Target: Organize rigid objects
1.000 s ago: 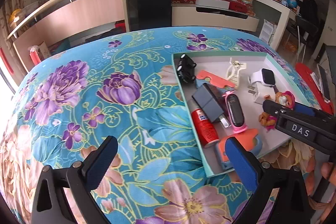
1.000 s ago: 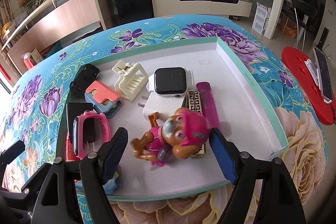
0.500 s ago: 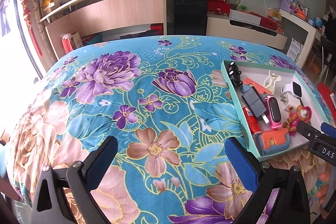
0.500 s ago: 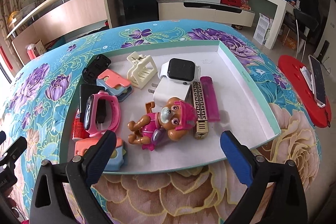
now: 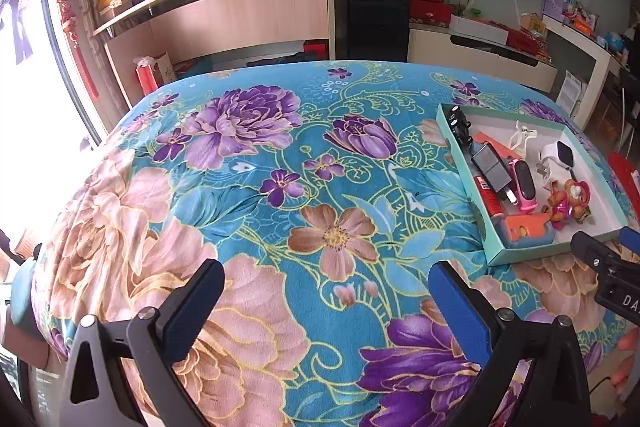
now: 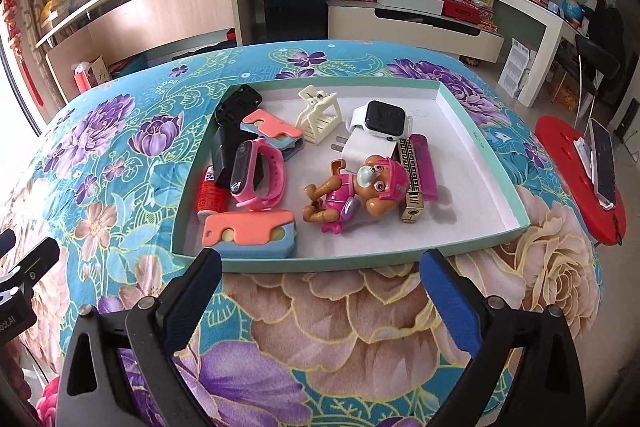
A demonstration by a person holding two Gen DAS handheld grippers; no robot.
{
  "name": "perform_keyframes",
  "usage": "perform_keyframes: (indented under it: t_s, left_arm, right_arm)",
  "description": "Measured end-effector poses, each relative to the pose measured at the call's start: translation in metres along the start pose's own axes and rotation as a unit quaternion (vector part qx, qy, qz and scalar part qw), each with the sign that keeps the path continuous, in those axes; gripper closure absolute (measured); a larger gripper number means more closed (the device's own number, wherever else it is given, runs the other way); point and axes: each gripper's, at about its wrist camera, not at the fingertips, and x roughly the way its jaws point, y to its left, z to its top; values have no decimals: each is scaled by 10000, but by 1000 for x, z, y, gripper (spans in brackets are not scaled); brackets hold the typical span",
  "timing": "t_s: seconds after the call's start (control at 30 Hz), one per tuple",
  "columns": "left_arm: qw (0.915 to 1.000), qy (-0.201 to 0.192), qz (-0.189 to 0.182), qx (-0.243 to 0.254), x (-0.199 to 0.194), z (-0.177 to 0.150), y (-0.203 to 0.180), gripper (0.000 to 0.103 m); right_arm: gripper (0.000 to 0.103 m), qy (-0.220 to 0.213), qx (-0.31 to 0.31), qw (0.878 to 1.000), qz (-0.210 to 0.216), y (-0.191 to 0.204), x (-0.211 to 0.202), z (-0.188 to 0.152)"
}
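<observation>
- Tray, shallow, mint-green rim, white floor; lies on the floral blanket toward its right edge.
- Left wall of tray: black toy car at far corner; black charger; red cylinder; orange-and-blue clip at near-left corner.
- Pink smart band, on edge, leaning on the charger.
- Cream hair claw, near far wall.
- Pup figurine, pink helmet, lying mid-tray.
- White smartwatch atop white plug adapter.
- Gold patterned lighter touching purple lighter.
- Left gripper: fingers spread, empty, above blanket, well left of tray.
- Right gripper: fingers spread, empty, just before tray's near wall.
</observation>
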Motion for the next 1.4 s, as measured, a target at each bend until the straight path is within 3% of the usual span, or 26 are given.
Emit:
perform_keyframes:
  t_s: [0.27, 0.67, 1.4]
  left_arm:
    - [9999, 49, 105, -40, -6, -17, 6, 0]
    - [9990, -199, 398, -17, -16, -32, 10, 0]
    - [9982, -7, 556, -205, -3, -39, 19, 0]
  right_arm:
    - [4, -48, -64, 9998, 177, 10, -20, -3]
    - [4, -244, -208, 9988, 381, 33, -28, -19]
    - [4, -163, -234, 9993, 260, 43, -19, -39]
